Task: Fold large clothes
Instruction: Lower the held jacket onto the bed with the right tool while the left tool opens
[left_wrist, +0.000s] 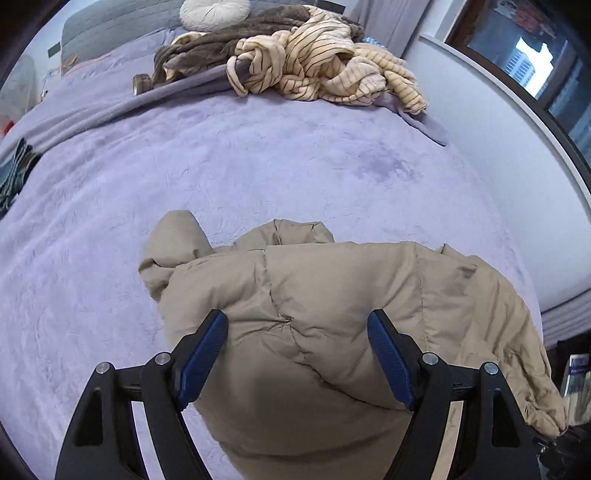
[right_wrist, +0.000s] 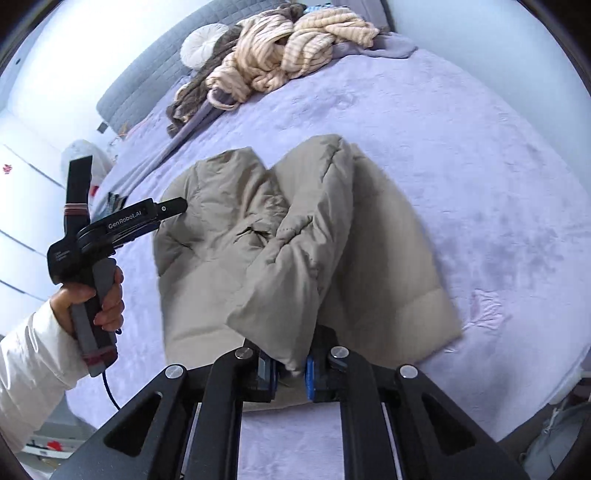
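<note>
A beige puffer jacket (left_wrist: 332, 314) lies partly folded on the lilac bed cover (left_wrist: 258, 166). My left gripper (left_wrist: 297, 325) is open, its blue pads hovering just above the jacket with nothing between them. In the right wrist view the jacket (right_wrist: 229, 229) lies in the middle of the bed, and my right gripper (right_wrist: 290, 373) is shut on the end of one sleeve (right_wrist: 284, 295), which it holds lifted over the jacket body. The left gripper (right_wrist: 173, 206) shows there at the left, held by a hand, beside the jacket's upper edge.
A heap of cream striped clothing (left_wrist: 325, 62) and a brown garment (left_wrist: 221, 40) lies at the head of the bed by a round white cushion (left_wrist: 214, 11). A grey headboard (right_wrist: 155, 70) stands behind. A window (left_wrist: 535, 55) and wall are on the right.
</note>
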